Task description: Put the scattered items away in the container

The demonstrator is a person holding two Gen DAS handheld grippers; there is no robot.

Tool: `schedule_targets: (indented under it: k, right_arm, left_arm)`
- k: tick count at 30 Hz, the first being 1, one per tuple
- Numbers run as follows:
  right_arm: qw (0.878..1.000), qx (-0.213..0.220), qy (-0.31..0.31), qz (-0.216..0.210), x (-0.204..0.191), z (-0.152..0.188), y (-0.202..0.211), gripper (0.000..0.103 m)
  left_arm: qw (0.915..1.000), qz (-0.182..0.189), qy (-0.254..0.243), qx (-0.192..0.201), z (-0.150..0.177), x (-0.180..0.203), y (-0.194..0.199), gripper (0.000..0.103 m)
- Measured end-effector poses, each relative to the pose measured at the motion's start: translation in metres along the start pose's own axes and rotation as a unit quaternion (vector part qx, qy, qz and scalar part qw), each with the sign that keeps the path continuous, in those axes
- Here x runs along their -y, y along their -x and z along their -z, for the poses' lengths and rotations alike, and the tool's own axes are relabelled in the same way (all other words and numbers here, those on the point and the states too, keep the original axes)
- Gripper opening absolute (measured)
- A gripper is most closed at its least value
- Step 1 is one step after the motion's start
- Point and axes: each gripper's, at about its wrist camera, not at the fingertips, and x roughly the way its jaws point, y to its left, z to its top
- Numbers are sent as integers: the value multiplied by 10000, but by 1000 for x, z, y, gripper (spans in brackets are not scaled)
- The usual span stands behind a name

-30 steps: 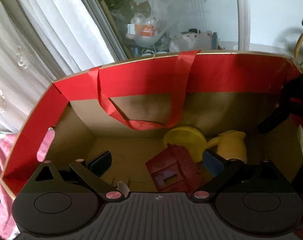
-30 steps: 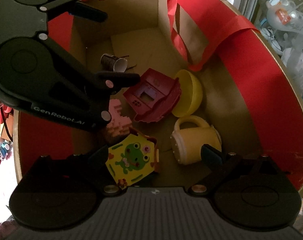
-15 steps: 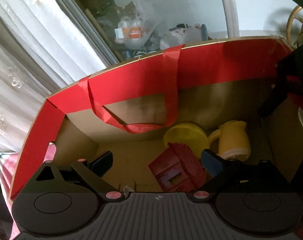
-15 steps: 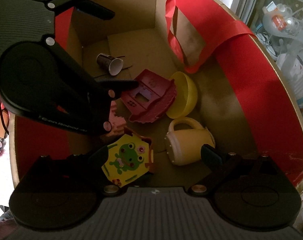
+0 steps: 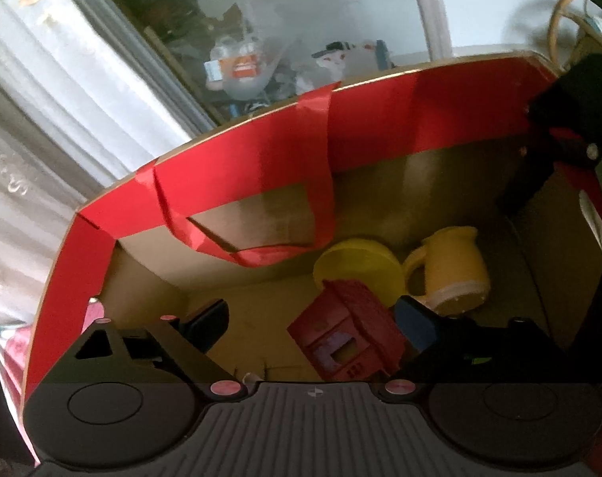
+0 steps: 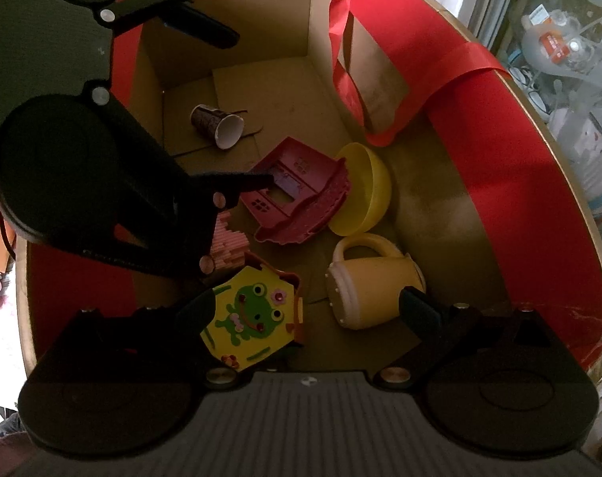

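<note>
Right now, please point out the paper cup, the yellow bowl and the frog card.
paper cup [image 6: 217, 126], right wrist view, on its dark side wall.
yellow bowl [image 6: 370, 190], right wrist view, on its outer wall.
frog card [image 6: 253, 312], right wrist view, on the green frog.

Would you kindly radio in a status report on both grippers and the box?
Left hand-held gripper closing, nothing between its jaws. Right hand-held gripper open, empty. Red-rimmed cardboard box holds the toys. Nothing in the way.

Glossy red-lined cardboard box [image 6: 480, 127]
</note>
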Motion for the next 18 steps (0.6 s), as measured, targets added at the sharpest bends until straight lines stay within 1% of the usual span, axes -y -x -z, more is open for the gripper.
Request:
schedule_targets:
  k: [2,9,18]
  right_arm:
    - [10000,-1,-2,-6,0,0,0,99]
    - [10000,0,-33,-33,2,0,0,99]
    - [10000,-65,-19,-33,0,0,-2,99]
  left_arm:
    - [10000,31,-85,12,1,2,0,93]
    - [9994,146,-304,114,2,6,1,92]
    - [9992,210,-276,198,2,5,2,91]
